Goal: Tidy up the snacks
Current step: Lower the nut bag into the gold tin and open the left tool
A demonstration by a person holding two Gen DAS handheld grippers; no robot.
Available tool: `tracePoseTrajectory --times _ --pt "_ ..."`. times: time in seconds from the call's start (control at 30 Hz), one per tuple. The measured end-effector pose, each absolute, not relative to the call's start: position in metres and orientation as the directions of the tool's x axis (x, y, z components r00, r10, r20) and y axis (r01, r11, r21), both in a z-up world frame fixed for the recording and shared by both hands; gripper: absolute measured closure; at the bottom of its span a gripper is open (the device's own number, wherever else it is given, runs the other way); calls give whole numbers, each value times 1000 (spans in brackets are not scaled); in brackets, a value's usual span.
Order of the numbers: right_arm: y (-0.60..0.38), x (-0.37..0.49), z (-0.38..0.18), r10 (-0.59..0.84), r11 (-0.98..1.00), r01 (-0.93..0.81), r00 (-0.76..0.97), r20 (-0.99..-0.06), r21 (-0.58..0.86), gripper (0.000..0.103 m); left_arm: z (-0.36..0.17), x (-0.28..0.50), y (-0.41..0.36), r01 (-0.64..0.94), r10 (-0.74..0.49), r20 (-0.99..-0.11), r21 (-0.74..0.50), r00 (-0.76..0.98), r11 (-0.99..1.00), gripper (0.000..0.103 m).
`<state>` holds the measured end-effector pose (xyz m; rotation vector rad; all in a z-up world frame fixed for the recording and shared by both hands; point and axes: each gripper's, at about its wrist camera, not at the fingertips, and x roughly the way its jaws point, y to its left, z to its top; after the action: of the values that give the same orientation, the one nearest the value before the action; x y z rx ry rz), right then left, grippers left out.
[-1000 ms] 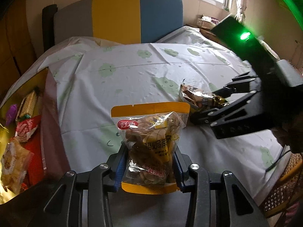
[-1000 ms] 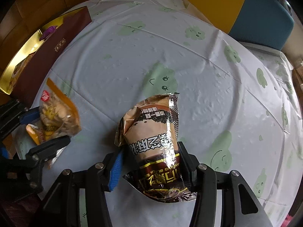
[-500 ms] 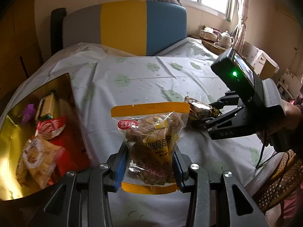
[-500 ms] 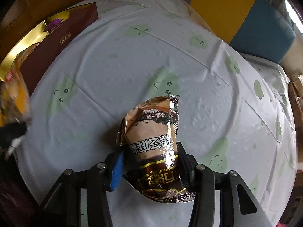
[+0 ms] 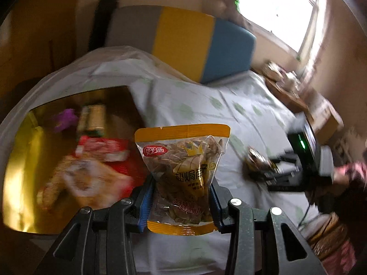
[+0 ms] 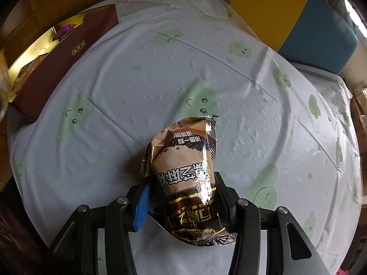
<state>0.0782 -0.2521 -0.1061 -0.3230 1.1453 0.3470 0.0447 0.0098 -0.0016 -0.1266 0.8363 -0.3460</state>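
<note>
My left gripper [image 5: 181, 197] is shut on a clear snack bag with orange edges [image 5: 183, 160] and holds it in the air beside the gold-lined box [image 5: 23, 142], which holds several snack packs [image 5: 101, 151]. My right gripper [image 6: 183, 197] is shut on a brown and gold foil snack bag [image 6: 185, 167] low over the white cloth with green prints [image 6: 160, 73]. The right gripper also shows in the left wrist view [image 5: 273, 171], blurred, with the foil bag [image 5: 257, 158] in it. The maroon side of the box [image 6: 68, 59] lies at the far left in the right wrist view.
A grey, yellow and blue headboard [image 5: 183, 45] stands behind the cloth-covered surface. A window [image 5: 279, 11] and a cluttered side table [image 5: 286, 80] are at the right. A wicker object [image 5: 328, 236] sits low at the right edge.
My left gripper has swung left and up with the orange-edged bag, so the box now lies more in front of it. My right gripper holds the foil bag almost still.
</note>
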Motion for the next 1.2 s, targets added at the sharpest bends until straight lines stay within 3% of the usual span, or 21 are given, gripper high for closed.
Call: tracePoseTrajectory --times 0.4,0.6,0.97,1.2 --pt "-252 77 -104 104 902 -427 371 -923 -70 53 3 58 170 -192 -178 -702 -414 690 890 60" --pt "-252 77 -105 106 903 -425 371 -923 -67 53 -5 81 171 -217 -206 -723 -445 660 869 60" --pt "-251 76 -104 97 901 -427 374 -922 -78 53 -42 159 162 -276 -172 -805 -383 568 881 59" --pt "-251 76 -104 97 901 -427 374 -922 -79 53 -77 173 168 -374 -143 -872 -342 469 862 52"
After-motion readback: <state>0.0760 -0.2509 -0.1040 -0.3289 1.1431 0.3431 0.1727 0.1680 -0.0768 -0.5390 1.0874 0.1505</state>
